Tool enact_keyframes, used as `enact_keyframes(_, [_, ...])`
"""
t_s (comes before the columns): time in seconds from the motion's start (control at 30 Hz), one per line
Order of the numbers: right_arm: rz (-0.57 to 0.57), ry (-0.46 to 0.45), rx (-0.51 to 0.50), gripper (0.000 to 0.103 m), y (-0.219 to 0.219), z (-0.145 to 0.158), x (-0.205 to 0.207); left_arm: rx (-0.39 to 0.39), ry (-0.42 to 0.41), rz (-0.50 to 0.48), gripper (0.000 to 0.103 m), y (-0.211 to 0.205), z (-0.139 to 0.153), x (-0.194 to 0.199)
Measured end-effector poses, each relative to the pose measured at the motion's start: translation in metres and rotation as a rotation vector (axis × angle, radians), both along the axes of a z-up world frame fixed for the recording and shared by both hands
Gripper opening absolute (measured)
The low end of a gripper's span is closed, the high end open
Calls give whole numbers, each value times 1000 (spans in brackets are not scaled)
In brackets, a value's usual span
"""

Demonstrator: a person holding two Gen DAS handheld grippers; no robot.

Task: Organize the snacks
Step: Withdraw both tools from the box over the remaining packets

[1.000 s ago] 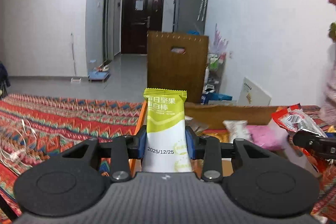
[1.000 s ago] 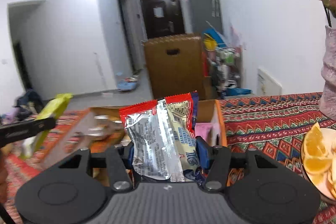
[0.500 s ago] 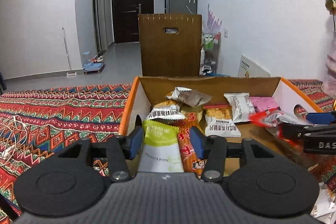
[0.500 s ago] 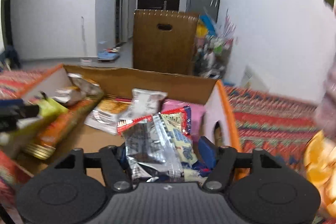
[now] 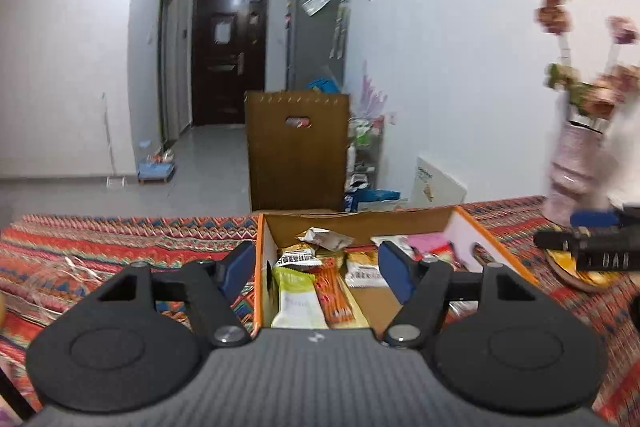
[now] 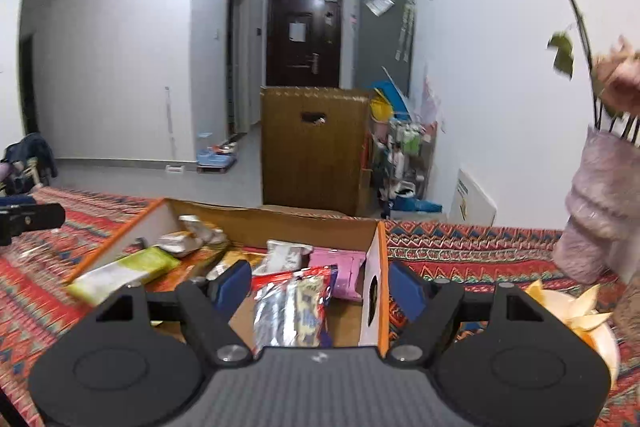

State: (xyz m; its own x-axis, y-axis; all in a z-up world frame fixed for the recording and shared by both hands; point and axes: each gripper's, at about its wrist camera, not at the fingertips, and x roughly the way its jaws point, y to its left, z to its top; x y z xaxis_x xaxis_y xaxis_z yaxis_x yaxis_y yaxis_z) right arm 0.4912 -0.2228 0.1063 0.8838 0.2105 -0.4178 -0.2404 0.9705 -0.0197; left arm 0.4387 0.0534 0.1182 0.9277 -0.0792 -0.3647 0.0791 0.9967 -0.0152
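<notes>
An open cardboard box (image 5: 360,219) with orange edges sits on the patterned tablecloth and holds several snack packets. The green-and-white bar (image 5: 298,301) lies in its near left corner beside an orange packet (image 5: 334,293). My left gripper (image 5: 316,269) is open and empty above that corner. In the right wrist view the box (image 6: 280,223) is ahead, and the red-and-silver packet (image 6: 294,309) lies inside by the right wall. My right gripper (image 6: 320,287) is open and empty, its jaws either side of that wall. The green bar (image 6: 124,273) shows at the left.
A pink vase with flowers (image 5: 576,163) stands at the table's back right, seen also in the right wrist view (image 6: 600,215). A plate of orange slices (image 6: 580,319) sits right of the box. A tall brown box (image 5: 296,151) stands on the floor beyond.
Both grippers have opened and drawn back. The green bar and the red-and-silver packet have been let go and now lie in the box.
</notes>
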Motion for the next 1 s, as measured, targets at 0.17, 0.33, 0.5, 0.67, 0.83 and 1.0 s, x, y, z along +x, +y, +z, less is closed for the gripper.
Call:
enact_keyframes(0.17, [14, -59, 3, 85, -19, 19, -81, 8, -52, -48, 82, -4, 13, -92])
enact_keyframes(0.33, [74, -86, 6, 91, -29, 8, -161, 21, -72, -52, 88, -16, -1, -172])
enact_keyframes(0.5, [71, -89, -8, 92, -28, -17, -232, -22, -34, -29, 91, -23, -24, -230])
enact_keyframes(0.67, [70, -43, -36, 92, -23, -53, -287, -82, 73, 13, 92, -22, -56, -269])
enact_keyframes(0.83, [81, 36, -24, 92, -27, -86, -319, -89, 174, 40, 92, -22, -84, -286])
enact_keyframes(1.0, [78, 79, -17, 92, -30, -103, -327, -108, 205, 33, 92, -22, -92, -285])
